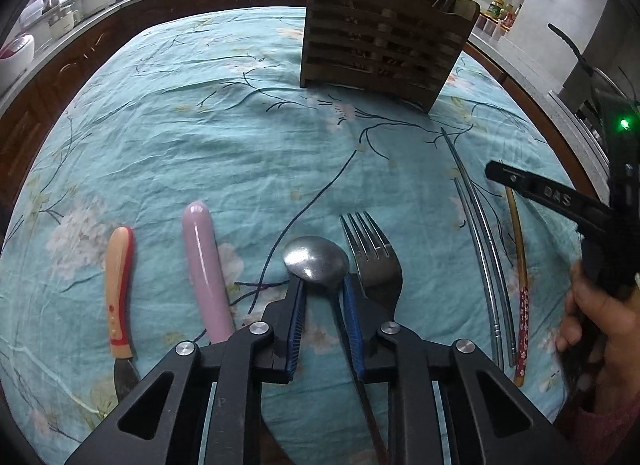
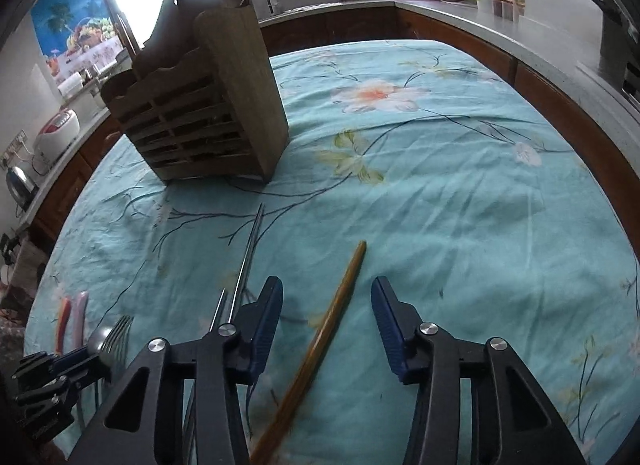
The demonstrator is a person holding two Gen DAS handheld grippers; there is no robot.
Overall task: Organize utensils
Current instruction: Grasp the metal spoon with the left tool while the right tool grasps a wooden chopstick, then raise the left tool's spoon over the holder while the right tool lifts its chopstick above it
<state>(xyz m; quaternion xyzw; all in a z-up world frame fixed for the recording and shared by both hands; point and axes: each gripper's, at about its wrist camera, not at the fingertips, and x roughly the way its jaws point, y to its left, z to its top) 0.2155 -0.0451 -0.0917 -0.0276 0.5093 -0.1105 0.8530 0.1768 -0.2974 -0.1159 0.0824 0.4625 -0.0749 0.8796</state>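
Utensils lie in a row on the wrinkled floral cloth (image 1: 224, 137). Left gripper (image 1: 322, 289) is nearer the steel spoon (image 1: 316, 257) — narrowed jaws straddle its neck, grasp uncertain. Right gripper (image 2: 326, 305) stands half open, straddling a slim wooden chopstick (image 2: 332, 313) pointing away. Slatted wooden holder (image 1: 384, 45) stands beyond.

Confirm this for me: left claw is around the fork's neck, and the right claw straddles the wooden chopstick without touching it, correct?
Not quite. The left claw is around the spoon, just below its bowl; the fork lies beside it, outside the jaws, as the left wrist view shows. The right claw does straddle the wooden chopstick without touching it.
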